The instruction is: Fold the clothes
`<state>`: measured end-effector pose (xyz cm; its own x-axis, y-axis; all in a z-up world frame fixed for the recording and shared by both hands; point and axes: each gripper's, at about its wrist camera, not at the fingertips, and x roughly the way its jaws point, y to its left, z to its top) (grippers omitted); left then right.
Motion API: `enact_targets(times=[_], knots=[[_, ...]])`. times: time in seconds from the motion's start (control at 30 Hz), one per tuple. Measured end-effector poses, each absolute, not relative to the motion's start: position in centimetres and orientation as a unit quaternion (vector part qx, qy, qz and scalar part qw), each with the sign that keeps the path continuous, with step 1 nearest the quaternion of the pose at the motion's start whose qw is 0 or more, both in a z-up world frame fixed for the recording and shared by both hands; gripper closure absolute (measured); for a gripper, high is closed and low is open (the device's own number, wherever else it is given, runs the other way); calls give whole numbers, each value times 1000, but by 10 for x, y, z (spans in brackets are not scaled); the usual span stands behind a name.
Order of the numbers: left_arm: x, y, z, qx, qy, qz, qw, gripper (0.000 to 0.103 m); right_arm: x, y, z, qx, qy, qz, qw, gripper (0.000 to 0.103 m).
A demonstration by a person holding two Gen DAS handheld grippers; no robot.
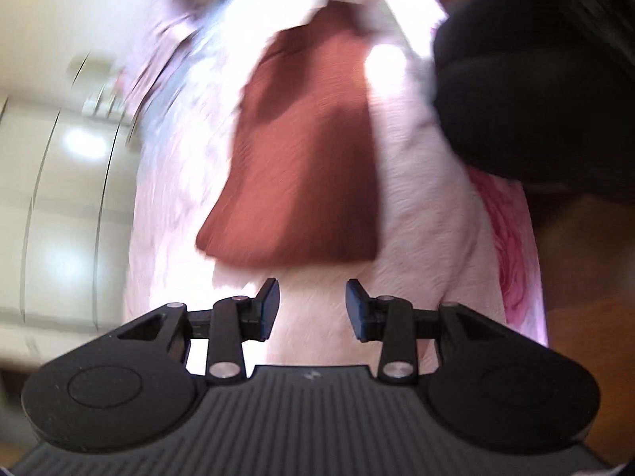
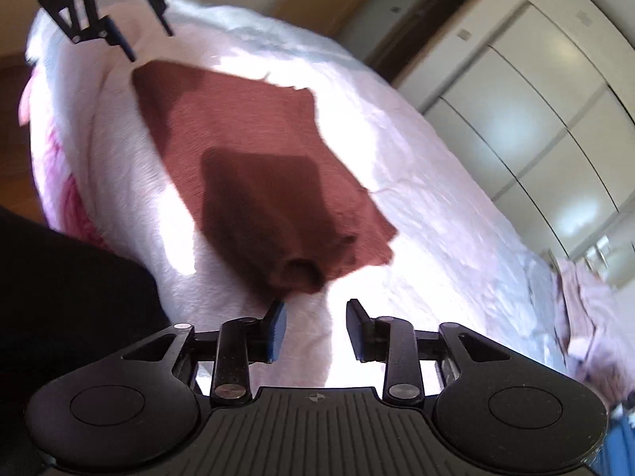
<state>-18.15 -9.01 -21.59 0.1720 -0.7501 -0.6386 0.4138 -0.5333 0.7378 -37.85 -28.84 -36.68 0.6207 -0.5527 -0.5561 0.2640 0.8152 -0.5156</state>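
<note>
A rust-red garment [image 1: 301,158] lies folded flat on a pale pink bedspread [image 1: 428,238]. In the right wrist view the same garment [image 2: 258,158] stretches away from me, with a rolled end nearest the camera. My right gripper [image 2: 317,327] is open just short of that end; its left fingertip [image 2: 279,317] is almost at the cloth and nothing sits between the pads. My left gripper [image 1: 312,307] is open over bare bedspread, just below the garment's near edge. It also shows as the left gripper [image 2: 151,45] hovering by the garment's far corner.
The bed [image 2: 436,198] fills both views. White wardrobe doors [image 2: 535,119] and a brown door [image 2: 416,20] stand behind. A crumpled pile of other clothes [image 2: 587,317] lies near the bed's end. A person's dark clothing [image 1: 535,79] is at the side, by a pink floral sheet [image 1: 512,238].
</note>
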Motion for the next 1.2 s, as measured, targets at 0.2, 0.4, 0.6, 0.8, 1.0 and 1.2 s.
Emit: enact_targets(times=[0.2,0.4,0.6,0.8,1.0,1.2], knots=[[-144,-135,-173,491,-22,-672,554,62,-390,-308,-337,-64,268,-264,924,35],[-135,-190,-175,420,46,-711,562,59,-372,-364,-335,139,227,-228,937,36],[-136,-255,-208,423,76,-723,541,59,-341,-406,-329,233,207,-218,925,37],[-115,-277,-234,400,132,-732,535,58,-309,-445,-357,303,219,-208,904,72],[-99,-269,-218,357,106,-736,566,60,-323,-458,-346,290,200,-208,912,98],[-89,-290,-239,364,145,-734,555,61,-323,-476,-361,289,245,-219,899,98]])
